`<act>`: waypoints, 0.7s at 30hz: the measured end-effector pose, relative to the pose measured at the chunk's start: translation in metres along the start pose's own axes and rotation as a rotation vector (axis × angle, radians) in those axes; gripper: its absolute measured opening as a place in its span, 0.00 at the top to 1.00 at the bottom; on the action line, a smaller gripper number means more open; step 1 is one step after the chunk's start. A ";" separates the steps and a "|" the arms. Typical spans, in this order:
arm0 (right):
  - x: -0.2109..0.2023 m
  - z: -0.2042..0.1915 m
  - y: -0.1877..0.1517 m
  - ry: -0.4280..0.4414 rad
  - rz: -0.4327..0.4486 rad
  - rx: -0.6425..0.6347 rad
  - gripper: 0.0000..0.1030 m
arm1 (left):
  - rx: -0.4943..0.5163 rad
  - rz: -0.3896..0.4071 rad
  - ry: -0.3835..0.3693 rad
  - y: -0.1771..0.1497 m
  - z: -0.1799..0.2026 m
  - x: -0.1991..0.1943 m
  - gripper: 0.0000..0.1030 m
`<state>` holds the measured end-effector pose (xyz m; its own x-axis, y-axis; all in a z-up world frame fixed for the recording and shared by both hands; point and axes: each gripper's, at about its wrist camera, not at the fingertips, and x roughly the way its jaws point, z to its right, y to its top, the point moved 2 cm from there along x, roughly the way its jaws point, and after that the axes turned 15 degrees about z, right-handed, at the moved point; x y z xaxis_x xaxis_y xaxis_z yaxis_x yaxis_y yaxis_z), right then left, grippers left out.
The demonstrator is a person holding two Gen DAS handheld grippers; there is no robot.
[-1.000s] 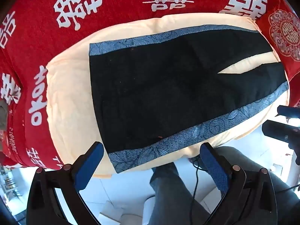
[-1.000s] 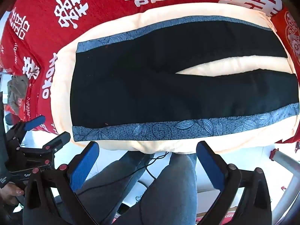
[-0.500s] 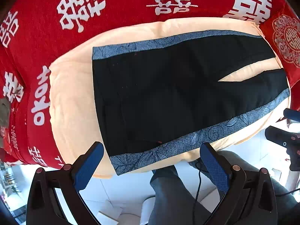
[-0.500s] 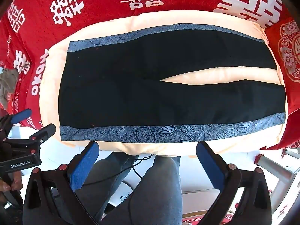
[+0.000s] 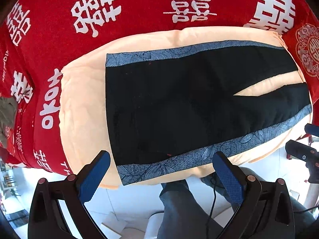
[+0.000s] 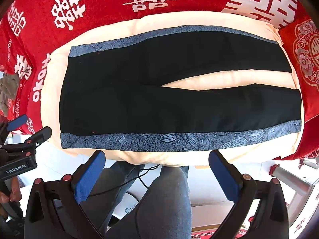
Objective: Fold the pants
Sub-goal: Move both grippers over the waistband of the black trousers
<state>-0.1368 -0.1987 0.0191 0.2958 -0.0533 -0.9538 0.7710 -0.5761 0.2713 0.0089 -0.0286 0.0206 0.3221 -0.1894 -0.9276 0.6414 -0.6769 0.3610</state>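
Black pants (image 5: 179,103) (image 6: 159,91) with blue patterned side stripes lie flat on a cream quilt (image 5: 83,103) (image 6: 199,16), waistband to the left, two legs split toward the right. My left gripper (image 5: 161,169) hangs open just off the quilt's near edge, close to the waistband's near corner. My right gripper (image 6: 157,169) is open too, off the near edge below the middle of the near stripe. Neither touches the cloth. Each gripper shows at the edge of the other's view: the right one (image 5: 303,149), the left one (image 6: 22,137).
A red bedspread (image 5: 139,10) (image 6: 99,4) with white characters lies under and behind the quilt. A person's legs in grey-blue trousers (image 5: 183,209) (image 6: 163,203) stand on a white tiled floor below the grippers, with a black cable. A grey cloth (image 5: 7,111) lies at far left.
Both grippers have drawn back and down a little from the bed, so the pants sit higher and smaller in both views. Both stay open.
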 end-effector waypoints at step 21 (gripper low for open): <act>-0.017 0.032 -0.002 0.024 0.025 -0.106 0.00 | -0.167 0.001 0.081 -0.026 0.030 -0.025 0.00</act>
<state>-0.1614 -0.2224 0.0307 0.3283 -0.0466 -0.9434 0.8181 -0.4852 0.3087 -0.0364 -0.0277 0.0317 0.3737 -0.1278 -0.9187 0.7453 -0.5483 0.3794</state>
